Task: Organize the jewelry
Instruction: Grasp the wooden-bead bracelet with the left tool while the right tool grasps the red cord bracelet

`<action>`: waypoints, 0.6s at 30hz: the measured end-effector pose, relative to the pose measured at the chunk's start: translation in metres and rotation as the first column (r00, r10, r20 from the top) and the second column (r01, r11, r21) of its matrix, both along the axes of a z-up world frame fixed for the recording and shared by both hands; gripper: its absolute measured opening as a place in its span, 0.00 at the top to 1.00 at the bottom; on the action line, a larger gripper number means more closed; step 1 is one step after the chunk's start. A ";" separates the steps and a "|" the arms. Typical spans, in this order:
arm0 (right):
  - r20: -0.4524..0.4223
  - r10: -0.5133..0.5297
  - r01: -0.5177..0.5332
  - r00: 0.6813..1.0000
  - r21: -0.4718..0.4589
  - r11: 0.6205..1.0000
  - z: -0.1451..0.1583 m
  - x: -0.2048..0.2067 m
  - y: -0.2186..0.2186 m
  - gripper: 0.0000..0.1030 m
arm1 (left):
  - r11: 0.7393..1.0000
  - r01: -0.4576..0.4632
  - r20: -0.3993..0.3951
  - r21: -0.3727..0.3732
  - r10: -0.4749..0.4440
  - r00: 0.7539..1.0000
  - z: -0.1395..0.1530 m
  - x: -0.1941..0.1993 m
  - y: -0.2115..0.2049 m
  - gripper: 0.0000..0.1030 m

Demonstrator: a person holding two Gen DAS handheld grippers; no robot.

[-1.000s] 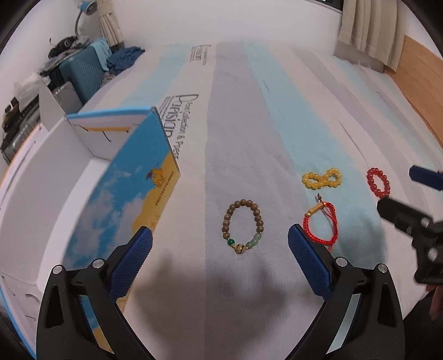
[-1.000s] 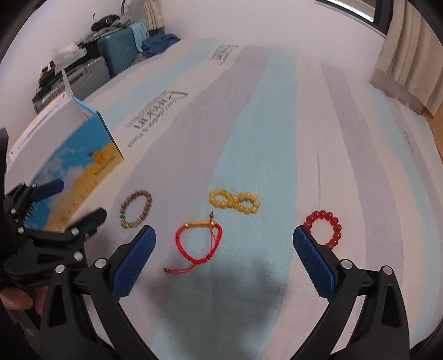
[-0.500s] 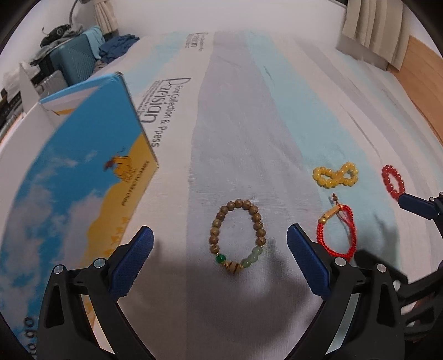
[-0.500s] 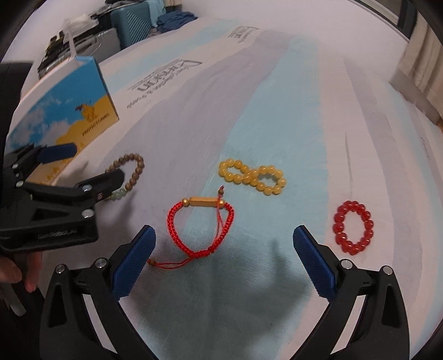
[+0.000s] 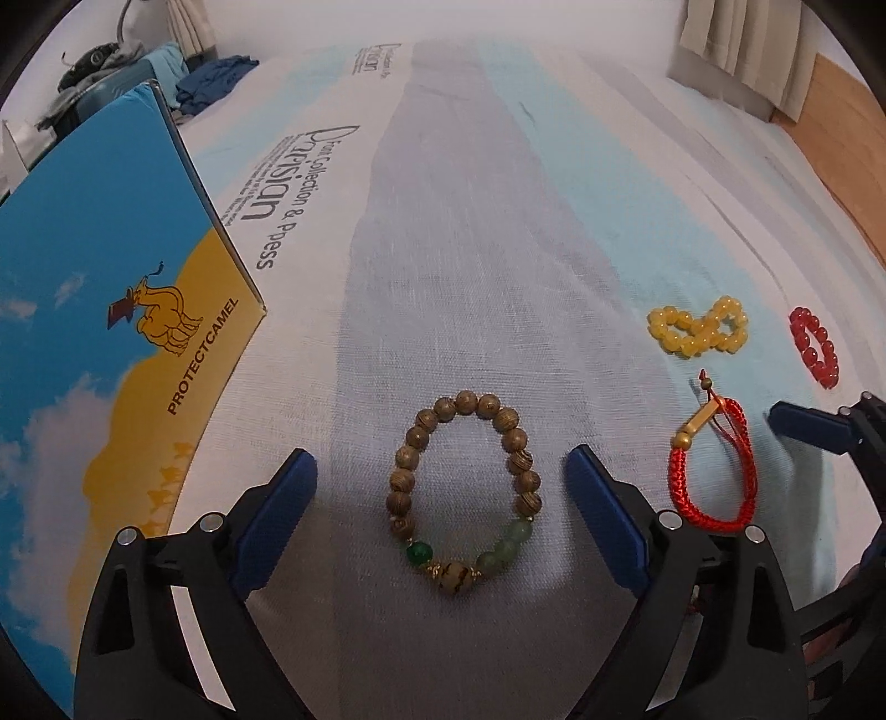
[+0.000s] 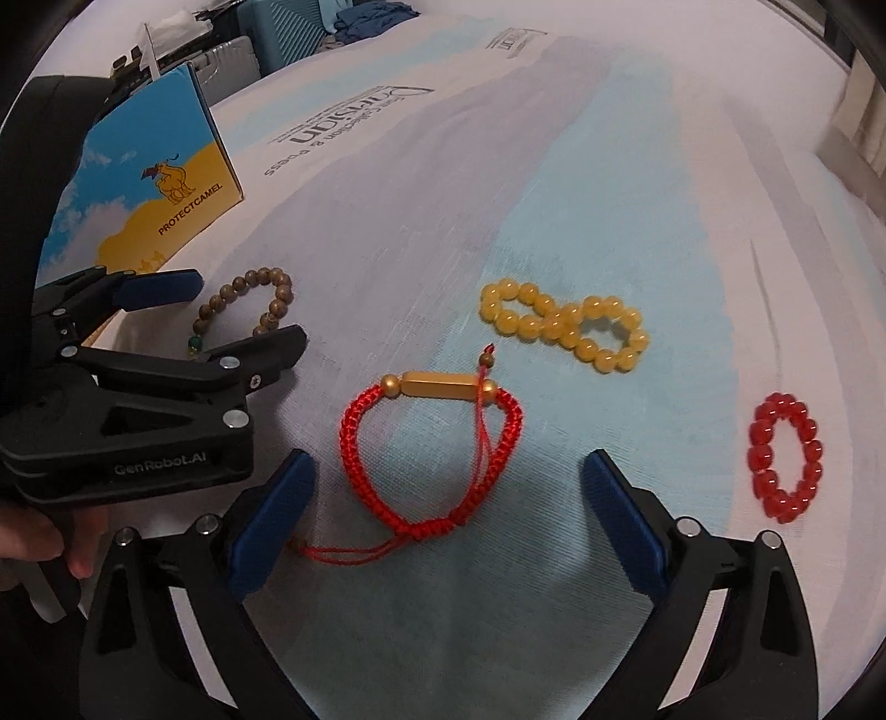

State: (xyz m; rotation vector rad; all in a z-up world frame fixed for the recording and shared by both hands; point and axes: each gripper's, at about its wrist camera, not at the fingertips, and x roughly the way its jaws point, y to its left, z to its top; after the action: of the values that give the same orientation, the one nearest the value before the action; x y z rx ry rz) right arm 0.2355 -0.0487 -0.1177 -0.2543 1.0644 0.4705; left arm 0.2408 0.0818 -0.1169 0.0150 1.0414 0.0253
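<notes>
A brown wooden bead bracelet with green beads lies on the striped bed sheet, between the fingers of my open left gripper. It also shows in the right wrist view. A red cord bracelet with a gold tube lies between the fingers of my open right gripper; it also shows in the left wrist view. A yellow bead bracelet twisted in a figure eight and a red bead bracelet lie further right. Both grippers are low over the sheet and empty.
A blue and yellow box printed PROTECTCAMEL stands at the left, close to the left gripper's left finger. Suitcases and clothes stand beyond the bed. A curtain and wooden floor lie at the far right.
Both grippers have moved forward and down toward the sheet. The wooden bracelet now sits between the left fingers and the red cord bracelet between the right fingers. Nothing was taken hold of.
</notes>
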 end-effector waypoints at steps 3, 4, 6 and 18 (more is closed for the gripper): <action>-0.004 -0.003 0.003 1.000 0.012 1.000 -0.001 0.001 -0.001 0.15 | 1.000 0.001 0.006 -0.006 -0.001 1.000 -0.001 -0.001 0.000 0.18; -0.004 -0.004 0.004 1.000 0.013 1.000 -0.001 0.001 -0.001 0.17 | 1.000 0.005 0.006 -0.008 -0.005 1.000 -0.001 -0.001 0.000 0.21; -0.004 -0.009 0.009 1.000 0.016 1.000 -0.001 0.001 -0.002 0.25 | 1.000 0.018 0.007 -0.011 -0.018 1.000 -0.001 -0.001 0.000 0.27; -0.043 -0.030 0.030 0.999 0.006 1.000 0.006 0.007 -0.009 0.64 | 0.996 0.080 -0.017 -0.030 -0.080 0.997 0.007 -0.012 -0.015 0.82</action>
State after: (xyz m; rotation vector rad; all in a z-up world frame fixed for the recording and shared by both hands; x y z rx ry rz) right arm 0.2429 -0.0573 -0.1115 -0.2230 1.1070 0.4540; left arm 0.2284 0.0671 -0.1100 0.0304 1.0588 -0.0630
